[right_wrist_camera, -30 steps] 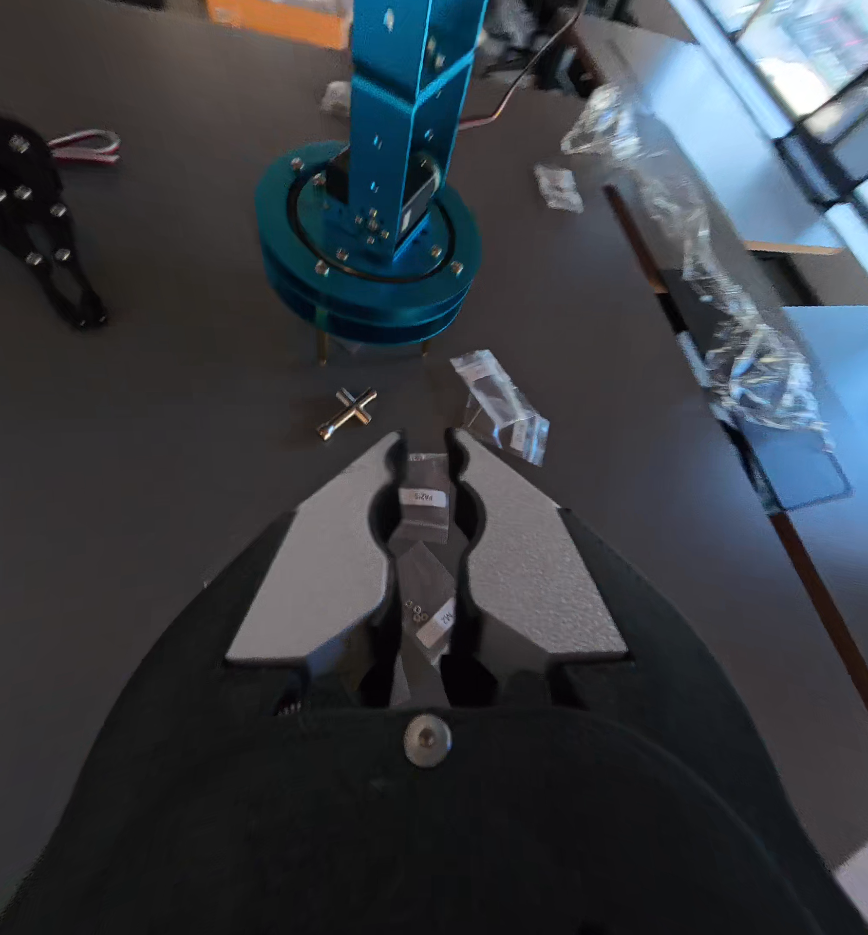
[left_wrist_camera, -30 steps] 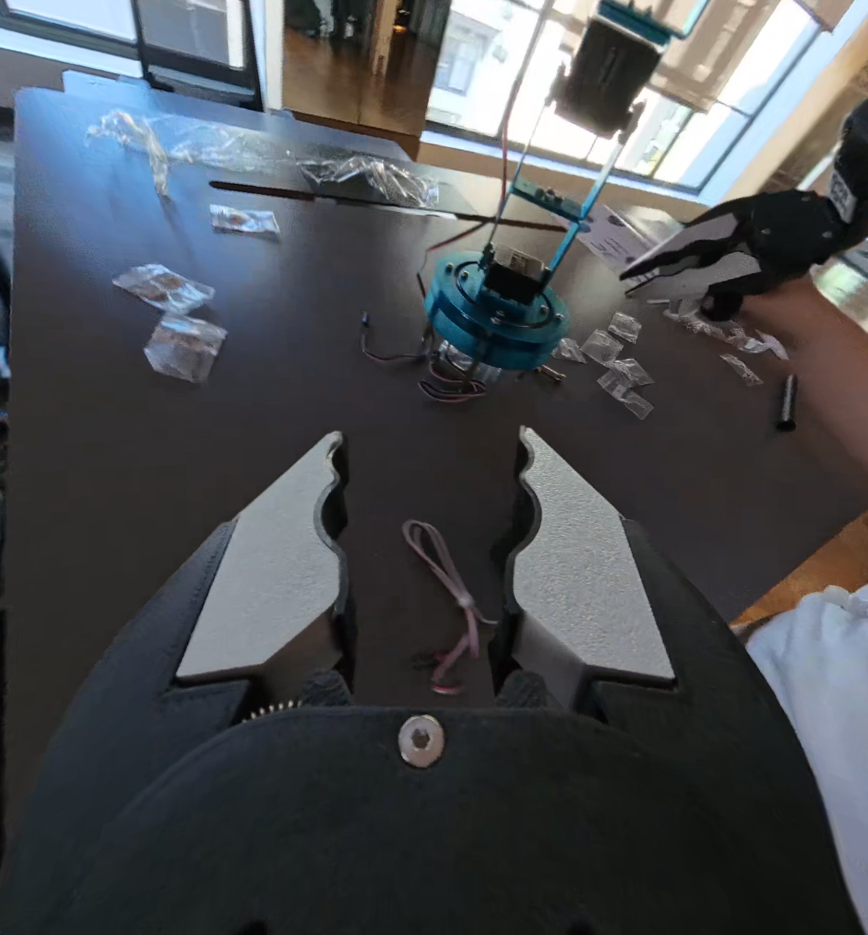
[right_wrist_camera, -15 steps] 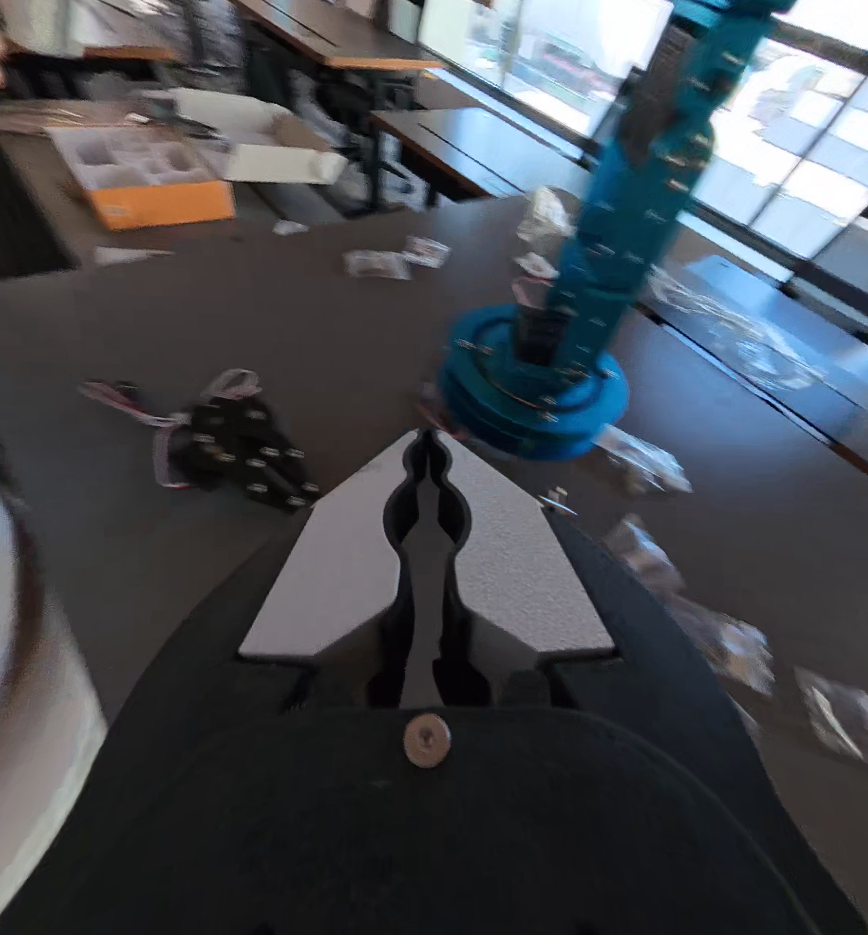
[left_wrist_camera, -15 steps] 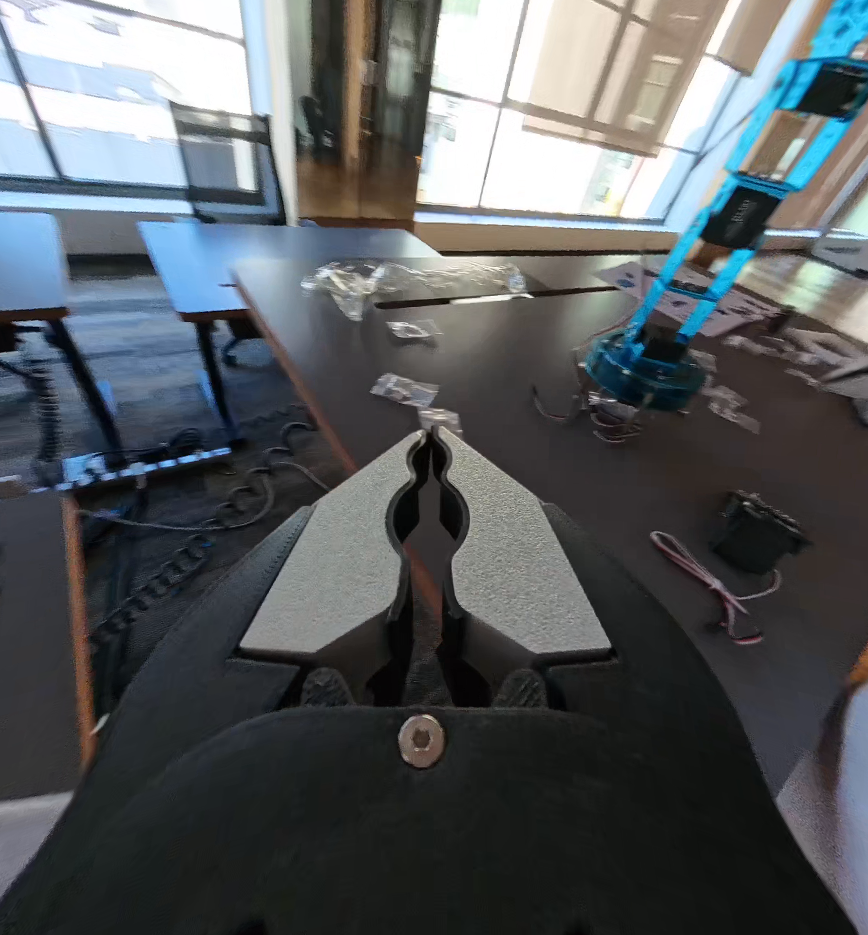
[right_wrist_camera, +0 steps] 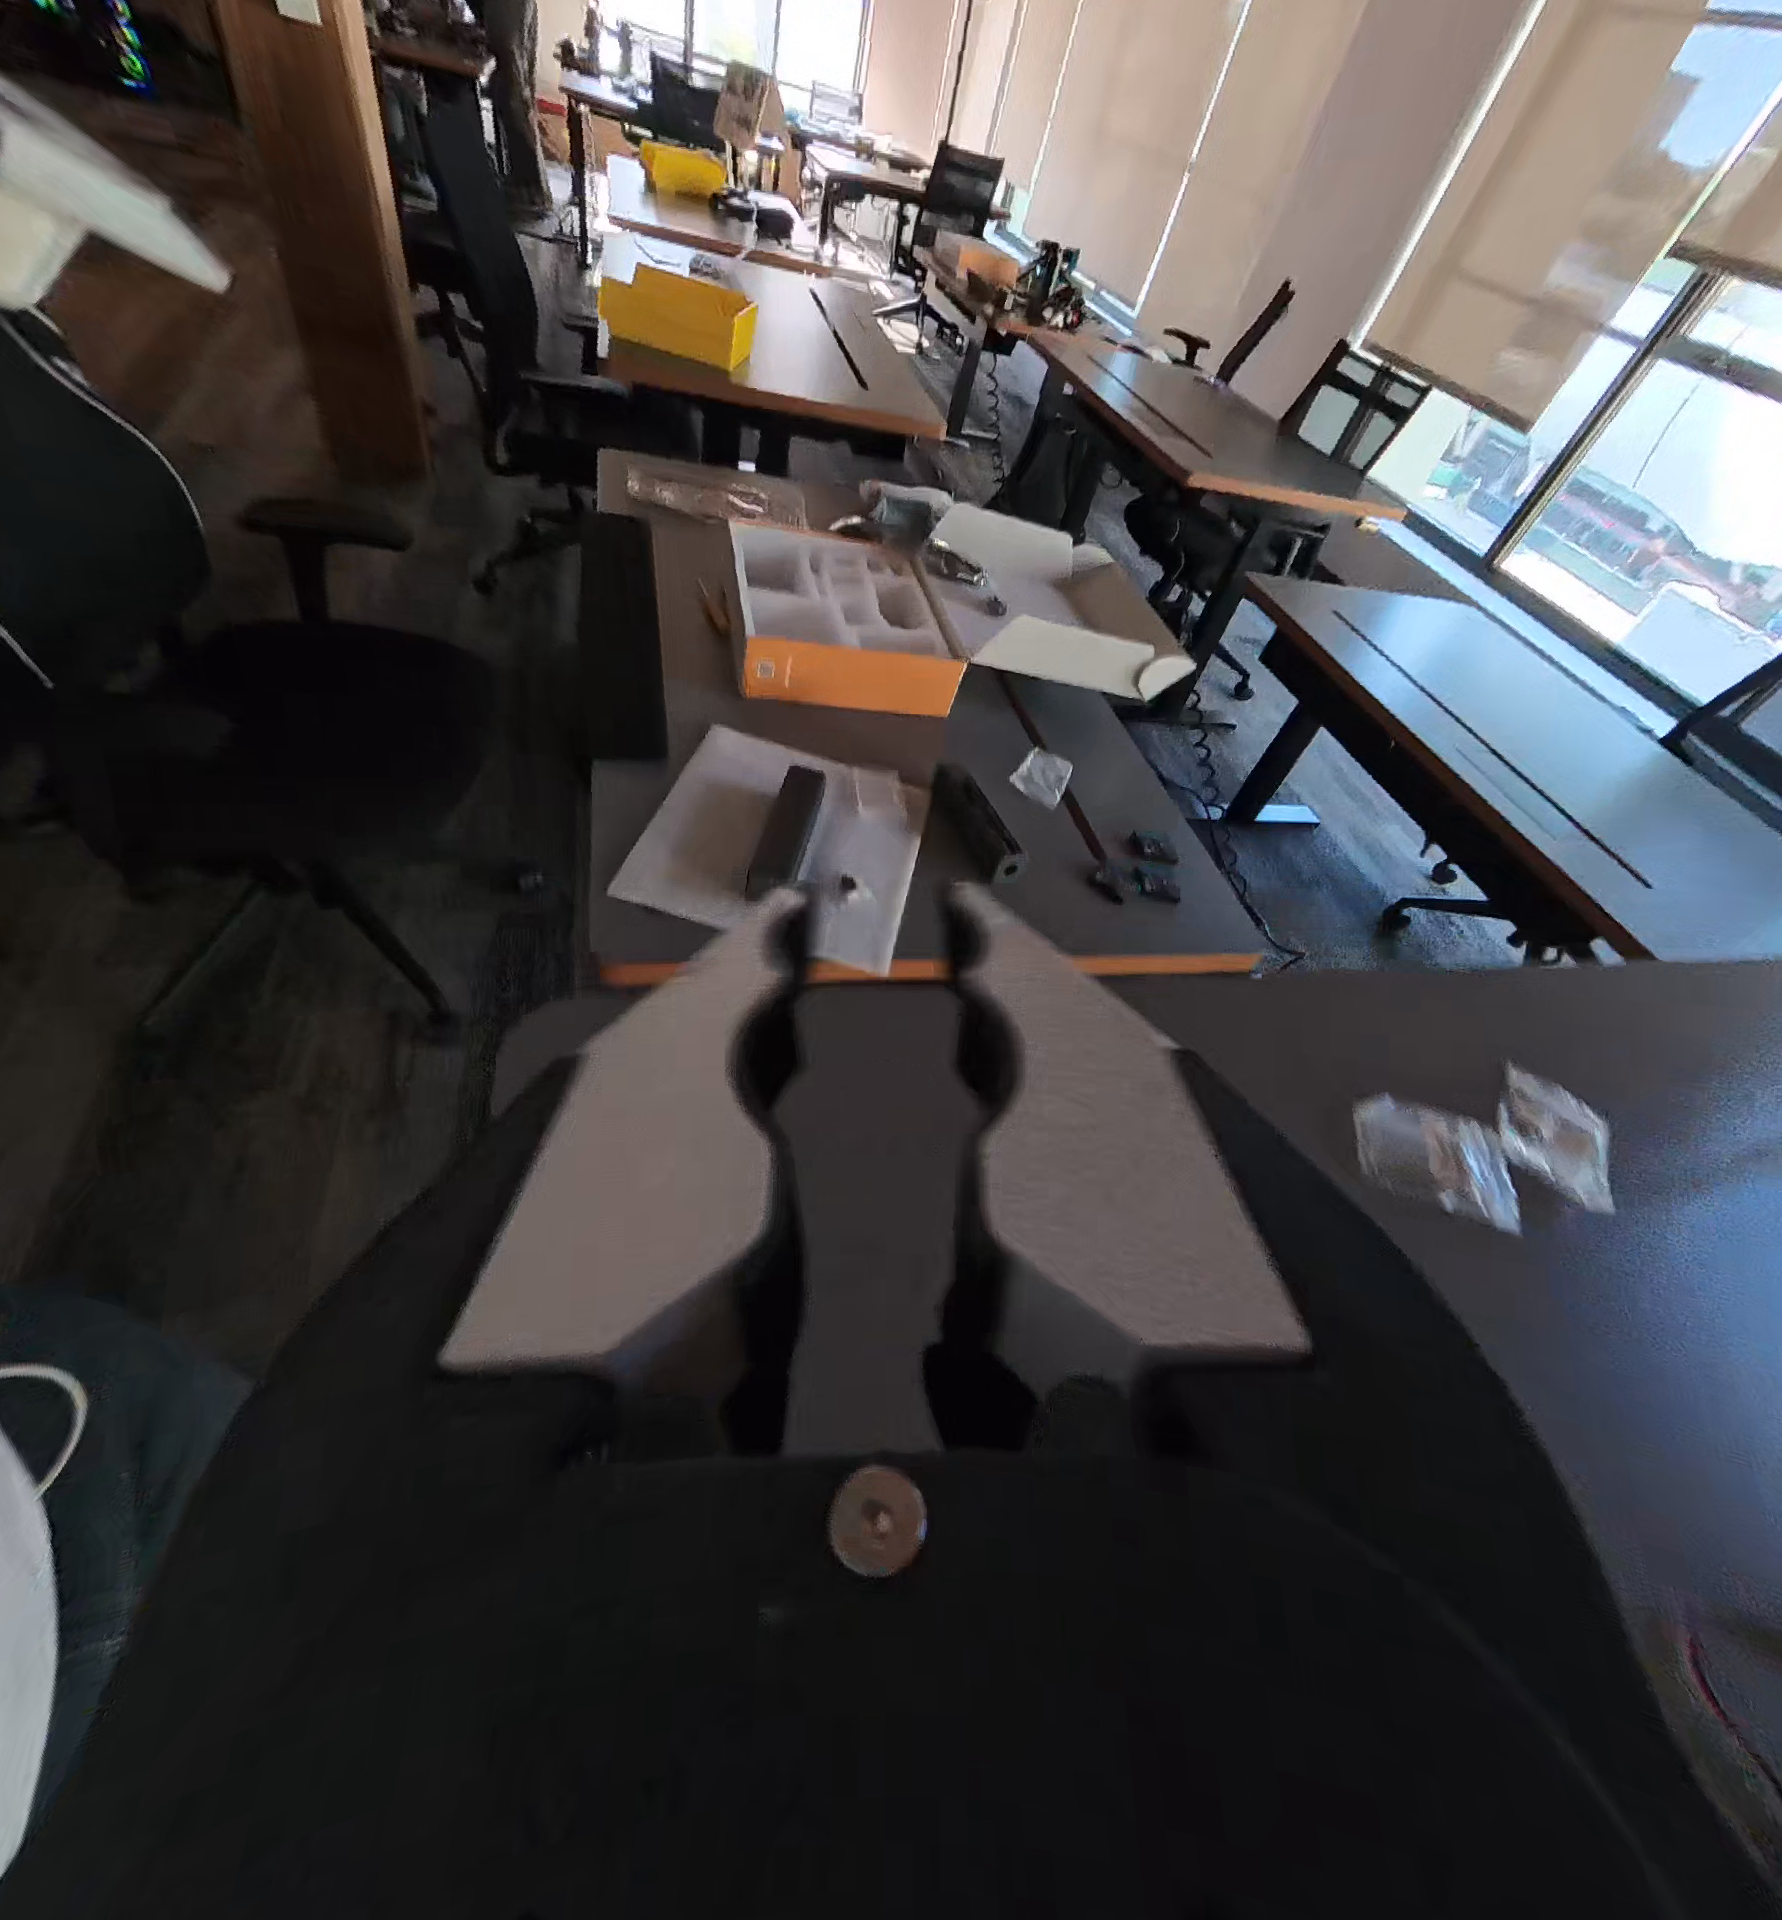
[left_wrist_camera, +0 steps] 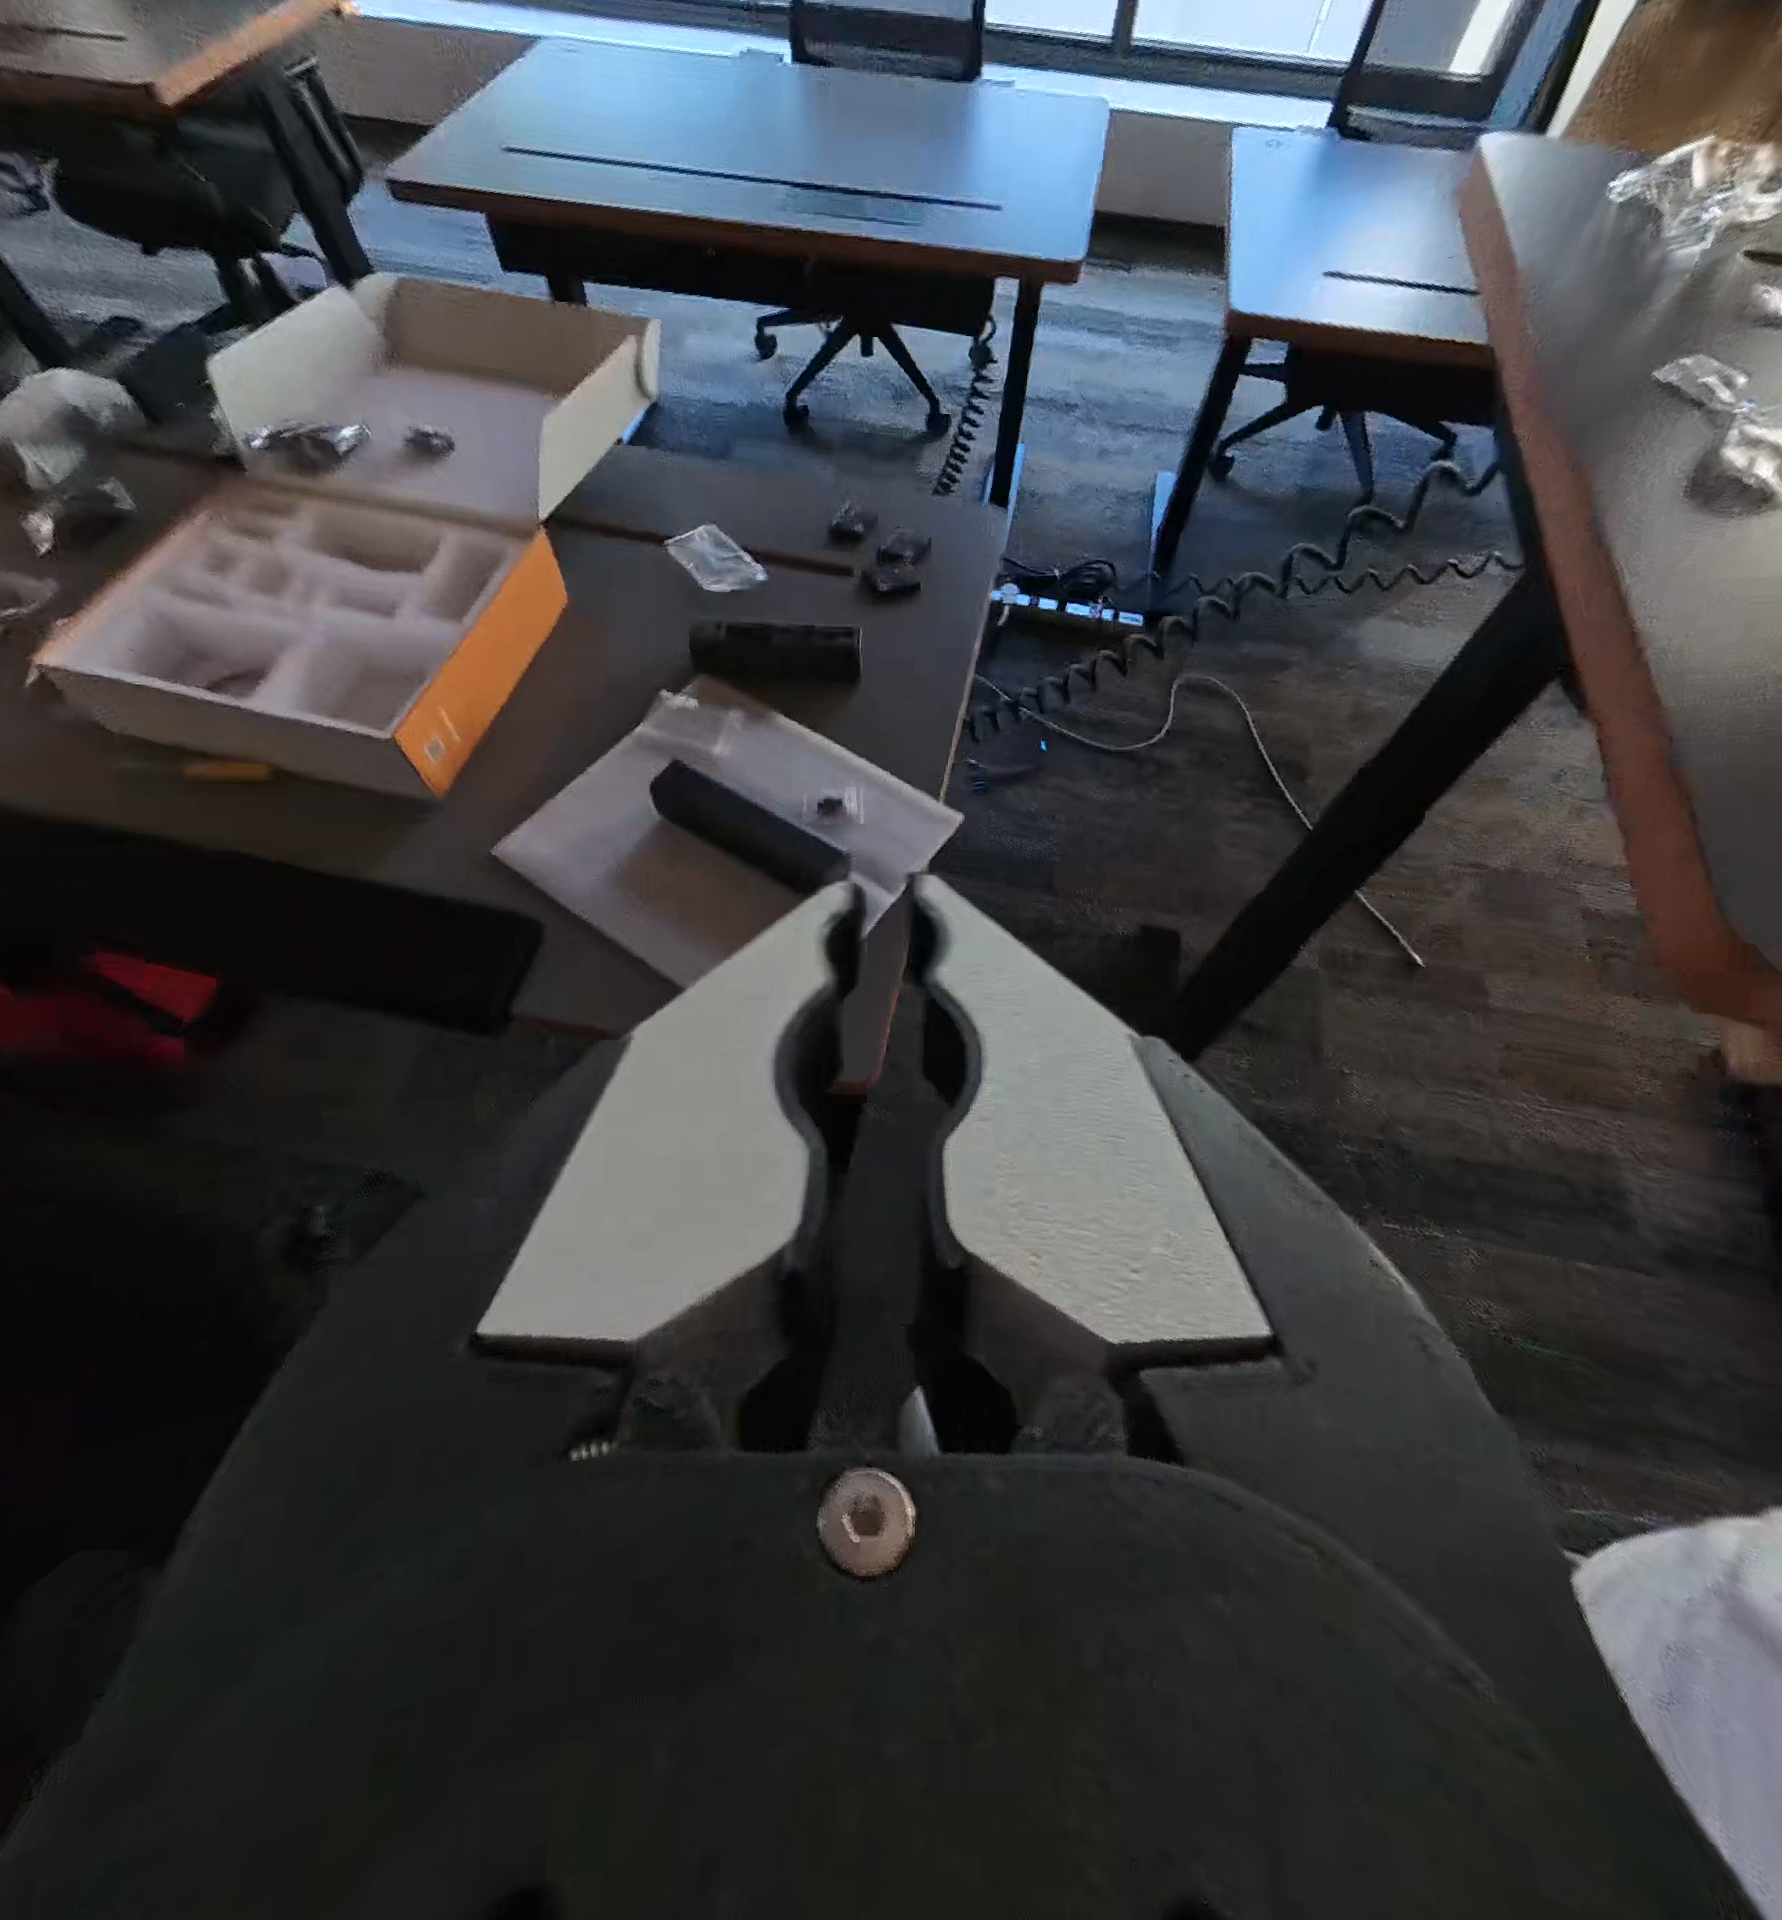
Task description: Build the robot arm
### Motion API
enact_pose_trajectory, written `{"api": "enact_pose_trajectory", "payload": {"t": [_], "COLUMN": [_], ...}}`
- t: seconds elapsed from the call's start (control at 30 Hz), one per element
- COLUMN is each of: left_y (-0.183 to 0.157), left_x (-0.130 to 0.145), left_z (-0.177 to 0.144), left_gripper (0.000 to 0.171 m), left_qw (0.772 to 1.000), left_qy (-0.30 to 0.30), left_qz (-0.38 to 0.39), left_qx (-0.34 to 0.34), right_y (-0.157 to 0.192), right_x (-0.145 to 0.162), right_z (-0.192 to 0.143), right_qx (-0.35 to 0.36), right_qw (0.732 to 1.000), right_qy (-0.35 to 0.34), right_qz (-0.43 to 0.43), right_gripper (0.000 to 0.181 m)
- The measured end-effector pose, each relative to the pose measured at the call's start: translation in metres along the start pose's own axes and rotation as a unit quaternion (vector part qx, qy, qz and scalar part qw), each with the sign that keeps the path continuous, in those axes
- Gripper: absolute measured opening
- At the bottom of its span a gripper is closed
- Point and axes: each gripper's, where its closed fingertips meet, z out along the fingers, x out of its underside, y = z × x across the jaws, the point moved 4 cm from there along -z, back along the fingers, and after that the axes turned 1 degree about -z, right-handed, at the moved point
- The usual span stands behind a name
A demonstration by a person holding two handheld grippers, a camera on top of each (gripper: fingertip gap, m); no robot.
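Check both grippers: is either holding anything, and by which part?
Nothing is held. The left gripper is nearly shut on empty air; the right gripper is open and empty.

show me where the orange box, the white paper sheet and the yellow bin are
orange box (right_wrist_camera: 851, 675), right wrist view, on its orange front side.
white paper sheet (left_wrist_camera: 648, 878), left wrist view, on a bare part near its front.
yellow bin (right_wrist_camera: 674, 322), right wrist view, on its front wall.

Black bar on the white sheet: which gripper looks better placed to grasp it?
Probably right. The right gripper is open and points at the black bar on the white sheet; the left gripper is nearly shut, aimed beside it.
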Motion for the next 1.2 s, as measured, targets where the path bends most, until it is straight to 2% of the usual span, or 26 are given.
{"api": "enact_pose_trajectory", "payload": {"t": [0.03, 0.07, 0.1, 0.2, 0.23, 0.27, 0.3, 0.33, 0.43, 0.5, 0.57, 0.63, 0.67, 0.73, 0.77, 0.87, 0.93, 1.0, 1.07, 1.1, 1.13, 1.2], "left_y": [0.016, 0.033, 0.051, 0.119, 0.145, 0.17, 0.195, 0.221, 0.284, 0.305, 0.336, 0.366, 0.38, 0.402, 0.411, 0.438, 0.459, 0.469, 0.481, 0.489, 0.497, 0.51], "left_x": [0.008, 0.013, 0.017, 0.025, 0.027, 0.028, 0.03, 0.035, 0.046, 0.042, 0.037, 0.032, 0.031, 0.027, 0.024, 0.009, -0.006, -0.027, -0.042, -0.048, -0.055, -0.073], "left_z": [-0.008, -0.016, -0.023, -0.044, -0.05, -0.056, -0.06, -0.064, -0.072, -0.074, -0.069, -0.055, -0.044, -0.02, -0.006, 0.033, 0.058, 0.081, 0.104, 0.118, 0.132, 0.164], "left_gripper": [0.0, 0.0, 0.0, 0.0, 0.01, 0.028, 0.039, 0.04, 0.032, 0.0, 0.0, 0.0, 0.006, 0.034, 0.043, 0.053, 0.053, 0.049, 0.027, 0.008, 0.0, 0.0], "left_qw": [1.0, 1.0, 1.0, 0.999, 0.999, 0.999, 0.999, 0.999, 0.999, 0.999, 0.999, 0.999, 0.999, 0.997, 0.996, 0.998, 0.999, 0.998, 0.998, 0.999, 0.999, 0.998], "left_qy": [-0.003, -0.008, -0.011, 0.001, 0.001, 0.0, 0.003, 0.012, 0.047, 0.033, 0.013, -0.006, -0.012, -0.013, -0.012, -0.005, 0.001, 0.003, 0.006, 0.012, 0.017, 0.013], "left_qz": [-0.001, -0.001, 0.0, 0.008, 0.012, 0.013, 0.016, 0.018, -0.018, -0.03, -0.035, -0.04, -0.049, -0.075, -0.08, -0.057, -0.046, -0.048, -0.026, -0.014, -0.009, -0.013], "left_qx": [-0.01, -0.021, -0.025, -0.041, -0.046, -0.044, -0.038, -0.035, -0.018, 0.031, 0.02, 0.013, 0.01, 0.015, 0.023, 0.022, 0.006, 0.031, 0.048, 0.045, 0.045, 0.066], "right_y": [0.006, 0.015, 0.025, 0.044, 0.051, 0.059, 0.07, 0.078, 0.102, 0.126, 0.141, 0.154, 0.159, 0.166, 0.167, 0.166, 0.166, 0.165, 0.161, 0.158, 0.153, 0.139], "right_x": [-0.008, -0.012, -0.017, -0.038, -0.045, -0.052, -0.056, -0.056, -0.021, 0.019, 0.058, 0.083, 0.094, 0.111, 0.119, 0.14, 0.153, 0.161, 0.163, 0.163, 0.164, 0.165], "right_z": [0.019, 0.037, 0.054, 0.11, 0.131, 0.155, 0.181, 0.21, 0.316, 0.379, 0.425, 0.46, 0.476, 0.505, 0.519, 0.563, 0.59, 0.613, 0.634, 0.642, 0.649, 0.661], "right_qx": [-0.004, -0.022, -0.038, -0.023, -0.016, -0.016, -0.02, -0.015, -0.002, -0.022, -0.007, 0.002, 0.003, -0.002, -0.003, -0.014, -0.034, -0.049, -0.065, -0.073, -0.076, -0.065], "right_qw": [1.0, 1.0, 0.999, 1.0, 1.0, 0.999, 0.998, 0.997, 0.989, 0.985, 0.982, 0.979, 0.977, 0.972, 0.972, 0.97, 0.966, 0.961, 0.961, 0.96, 0.959, 0.959], "right_qy": [0.006, 0.017, 0.024, 0.015, 0.012, 0.004, -0.005, -0.008, 0.041, 0.093, 0.141, 0.165, 0.175, 0.202, 0.212, 0.231, 0.247, 0.261, 0.26, 0.264, 0.269, 0.272], "right_qz": [-0.002, -0.01, -0.025, -0.014, 0.014, 0.042, 0.063, 0.079, 0.139, 0.146, 0.127, 0.123, 0.125, 0.116, 0.101, 0.071, 0.069, 0.072, 0.067, 0.059, 0.051, 0.039], "right_gripper": [0.041, 0.031, 0.0, 0.0, 0.01, 0.027, 0.033, 0.033, 0.033, 0.034, 0.034, 0.033, 0.034, 0.037, 0.038, 0.043, 0.044, 0.044, 0.044, 0.043, 0.04, 0.035]}}
